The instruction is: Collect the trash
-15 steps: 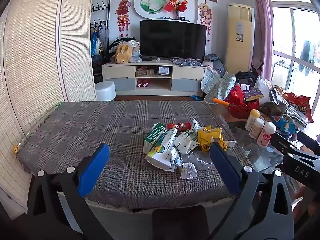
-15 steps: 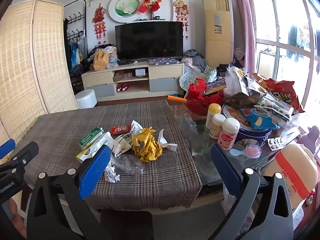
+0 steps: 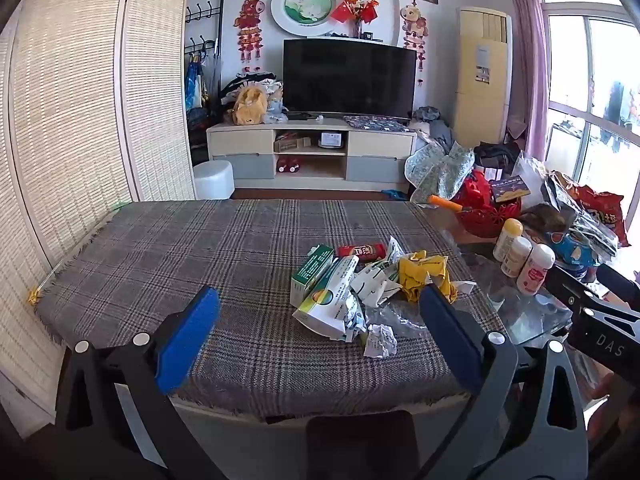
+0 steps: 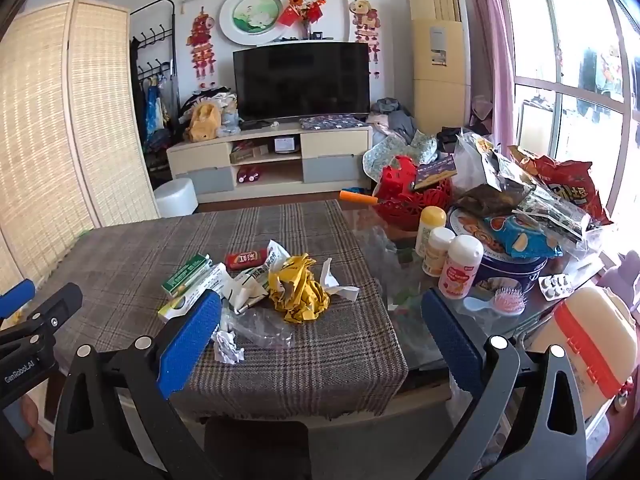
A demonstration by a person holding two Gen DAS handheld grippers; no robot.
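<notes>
Left gripper (image 3: pixel 318 312) wide, nothing between its pads. Right gripper (image 4: pixel 320 312) wide, likewise empty. Both above the table's near edge. Trash (image 4: pixel 298 294) piled on the plaid cloth (image 3: pixel 160 256): green box (image 3: pixel 311 270), yellow wrapper (image 3: pixel 424 272), 3 bottles (image 4: pixel 460 266) beside it.

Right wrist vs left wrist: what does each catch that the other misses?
Only the right wrist view shows the pink hairbrush, the blister pack and the cream container with red straps, plus the open left gripper at its left edge.

Only the left wrist view shows the yellow tag at the cloth's left corner, and part of the right gripper at its right edge.

Both show the plaid cloth, the trash pile with the yellow wrapper, the crumpled paper ball and the three bottles.
</notes>
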